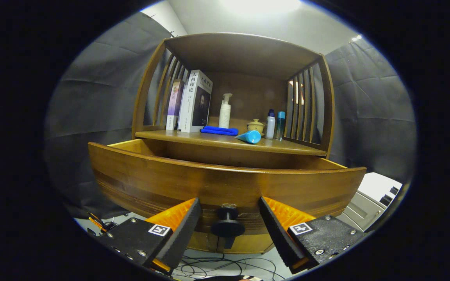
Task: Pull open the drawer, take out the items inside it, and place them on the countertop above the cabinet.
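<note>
Two fingers of my tongs stood wide apart, one on each side of the drawer's knob, neither touching it. I saw the drawer pulled out toward me, but its tall front panel hid the inside, so I could not tell what lay in it. On the surface above the drawer stood two books, a pump bottle, a folded blue cloth, a blue tube lying on its side, a small lidded pot and two slim bottles. Cables trailed on the floor below the fingers, partly cut off.
</note>
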The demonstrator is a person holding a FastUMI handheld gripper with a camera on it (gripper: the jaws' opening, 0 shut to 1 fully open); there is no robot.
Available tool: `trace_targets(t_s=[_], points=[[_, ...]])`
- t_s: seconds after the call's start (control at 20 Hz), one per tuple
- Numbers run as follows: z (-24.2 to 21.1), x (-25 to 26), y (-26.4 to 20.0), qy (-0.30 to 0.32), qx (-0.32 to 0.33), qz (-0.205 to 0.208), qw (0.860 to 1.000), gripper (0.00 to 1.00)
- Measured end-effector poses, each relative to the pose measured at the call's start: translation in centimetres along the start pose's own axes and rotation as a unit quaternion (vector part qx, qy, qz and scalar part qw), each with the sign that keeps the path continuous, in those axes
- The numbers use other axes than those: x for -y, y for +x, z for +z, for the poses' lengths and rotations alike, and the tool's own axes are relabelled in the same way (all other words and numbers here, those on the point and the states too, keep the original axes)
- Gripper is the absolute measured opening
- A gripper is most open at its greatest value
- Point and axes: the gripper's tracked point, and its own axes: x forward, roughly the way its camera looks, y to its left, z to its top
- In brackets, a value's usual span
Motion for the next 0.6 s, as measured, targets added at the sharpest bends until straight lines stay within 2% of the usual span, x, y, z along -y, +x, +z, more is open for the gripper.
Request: trace_targets(t_s=[0.6], points=[[0.5,-0.3,5.1,0.042,-0.022,-0.005,0.999,0.94]])
